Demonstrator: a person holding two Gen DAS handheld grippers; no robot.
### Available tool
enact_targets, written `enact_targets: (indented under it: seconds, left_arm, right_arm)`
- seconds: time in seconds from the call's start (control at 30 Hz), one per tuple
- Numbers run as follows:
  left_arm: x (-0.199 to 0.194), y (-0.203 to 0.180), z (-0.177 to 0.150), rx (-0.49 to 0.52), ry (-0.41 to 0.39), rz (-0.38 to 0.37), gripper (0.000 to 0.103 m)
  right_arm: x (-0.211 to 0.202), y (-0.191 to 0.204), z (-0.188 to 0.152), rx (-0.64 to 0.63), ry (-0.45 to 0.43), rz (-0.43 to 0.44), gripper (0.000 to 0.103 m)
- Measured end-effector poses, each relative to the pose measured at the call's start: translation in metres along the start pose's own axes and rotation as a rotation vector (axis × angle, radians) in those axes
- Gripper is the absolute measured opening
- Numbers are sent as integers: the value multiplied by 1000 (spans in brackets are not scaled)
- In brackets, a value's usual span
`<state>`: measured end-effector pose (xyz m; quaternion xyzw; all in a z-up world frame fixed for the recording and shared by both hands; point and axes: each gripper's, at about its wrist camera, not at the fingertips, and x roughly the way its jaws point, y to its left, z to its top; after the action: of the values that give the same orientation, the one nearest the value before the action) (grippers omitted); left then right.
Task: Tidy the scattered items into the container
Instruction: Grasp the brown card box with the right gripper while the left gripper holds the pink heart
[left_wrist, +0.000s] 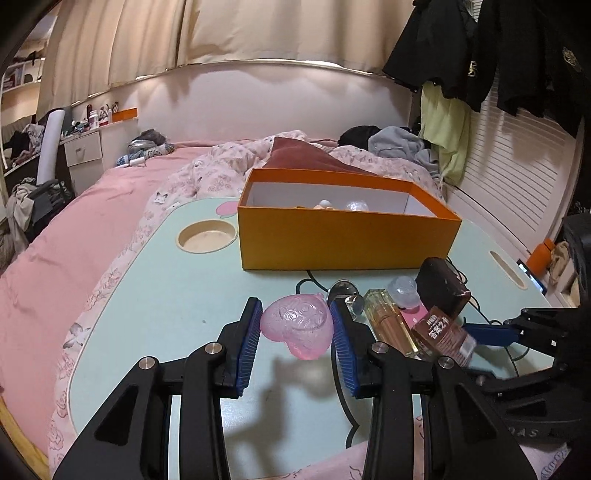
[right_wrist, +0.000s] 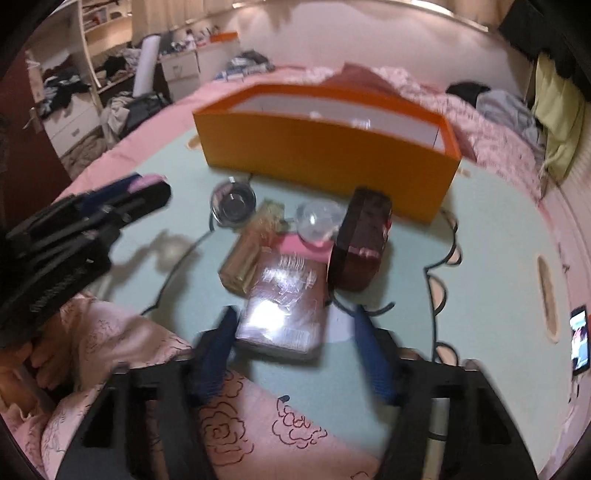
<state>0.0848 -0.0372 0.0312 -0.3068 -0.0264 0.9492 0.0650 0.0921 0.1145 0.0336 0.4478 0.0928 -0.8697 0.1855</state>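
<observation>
Two grippers in play. Left gripper (left_wrist: 295, 334) pinches a pink heart-shaped case (left_wrist: 297, 325) between its blue pads, lifted clear of the table (left_wrist: 155, 295); its shadow falls on the tabletop below. Right gripper (right_wrist: 295, 332) straddles a brown shrink-wrapped box (right_wrist: 284, 306): left pad looks to touch it, a gap shows on the right side, frame is blurred, so no confirmed pinch. Just past that box sits a cluster on the table: amber perfume bottle (left_wrist: 388, 321), clear round-capped bottle with pink base (left_wrist: 406, 295), dark maroon case (left_wrist: 441, 286), small clear cup (right_wrist: 232, 203). Behind them, an open orange box (left_wrist: 343, 240) at the far side of the table, a couple of pale items already inside. Beyond, a pink bed (left_wrist: 74, 221).
</observation>
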Motion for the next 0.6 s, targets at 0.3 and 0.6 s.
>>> enact_targets:
  seconds: [0.3, 0.6]
  left_arm:
    - [-1, -2, 0, 1, 2, 5, 40]
    - [-1, -3, -1, 10, 2, 9, 40]
  right_arm:
    - [-24, -4, -11, 32, -115, -26, 40]
    - [-42, -15, -12, 93, -210, -34, 40]
